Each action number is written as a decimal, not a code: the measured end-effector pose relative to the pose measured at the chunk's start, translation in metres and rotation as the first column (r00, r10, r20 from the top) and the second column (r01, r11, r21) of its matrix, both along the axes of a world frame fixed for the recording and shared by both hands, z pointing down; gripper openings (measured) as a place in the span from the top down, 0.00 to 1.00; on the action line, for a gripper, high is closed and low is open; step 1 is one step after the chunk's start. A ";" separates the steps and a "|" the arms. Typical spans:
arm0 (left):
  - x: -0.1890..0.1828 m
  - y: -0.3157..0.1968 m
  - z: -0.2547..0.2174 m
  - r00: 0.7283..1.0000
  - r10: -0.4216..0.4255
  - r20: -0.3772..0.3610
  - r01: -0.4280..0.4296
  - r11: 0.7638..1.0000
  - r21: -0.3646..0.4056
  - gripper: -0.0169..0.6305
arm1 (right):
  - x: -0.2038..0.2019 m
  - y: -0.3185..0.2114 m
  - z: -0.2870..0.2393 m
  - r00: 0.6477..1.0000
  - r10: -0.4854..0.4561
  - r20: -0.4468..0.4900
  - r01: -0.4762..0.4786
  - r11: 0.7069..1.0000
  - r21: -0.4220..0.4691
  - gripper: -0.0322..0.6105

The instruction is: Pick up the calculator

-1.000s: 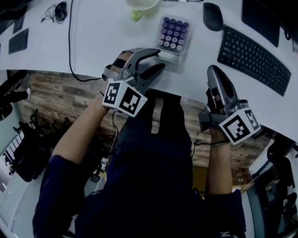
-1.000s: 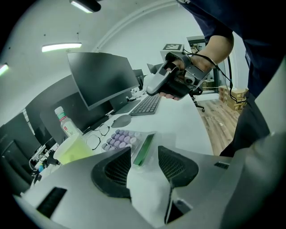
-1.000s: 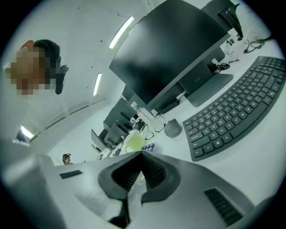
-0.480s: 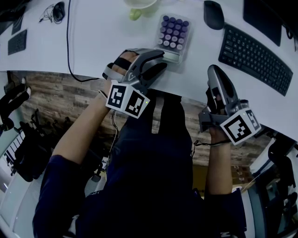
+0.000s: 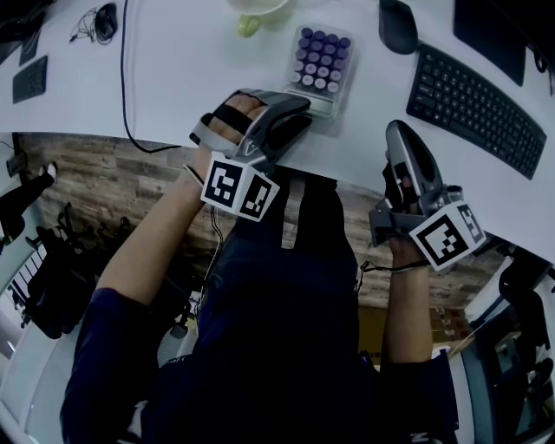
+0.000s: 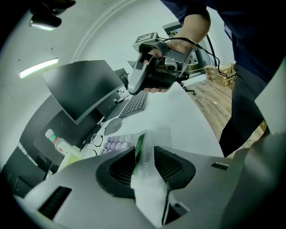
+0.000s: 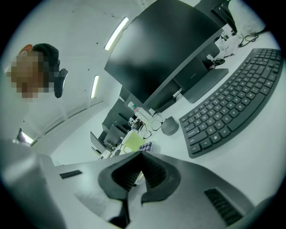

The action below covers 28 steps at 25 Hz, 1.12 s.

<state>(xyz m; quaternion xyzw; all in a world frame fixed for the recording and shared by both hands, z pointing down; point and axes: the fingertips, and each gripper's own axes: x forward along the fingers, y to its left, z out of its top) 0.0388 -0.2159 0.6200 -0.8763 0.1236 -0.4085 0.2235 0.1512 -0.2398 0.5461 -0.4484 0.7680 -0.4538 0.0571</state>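
Right gripper (image 5: 401,134), lower right, sits over the near edge of the white desk (image 5: 173,78), jaws pressed together with nothing in them. Left gripper (image 5: 299,111), centre frame: its jaws have just been closing and now pinch the near end of the purple-keyed calculator in its clear plastic case (image 5: 319,68), which lies just inside that edge. Top centre, the yellow-green mug (image 5: 256,16), contents hidden. Bare desk runs left to the black cable (image 5: 127,78), with a narrower strip right before the black keyboard (image 5: 473,108).
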 end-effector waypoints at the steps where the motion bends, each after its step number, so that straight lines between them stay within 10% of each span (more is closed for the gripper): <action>1: 0.000 -0.001 0.001 1.000 0.003 0.004 -0.003 1.000 0.007 0.74 | 0.000 0.000 0.001 1.000 0.000 0.000 0.000 1.000 -0.001 0.94; 28: 0.003 0.000 -0.013 0.994 0.083 0.069 -0.095 0.974 0.204 0.83 | 0.002 0.005 -0.005 1.000 0.026 0.011 -0.026 1.000 -0.017 0.94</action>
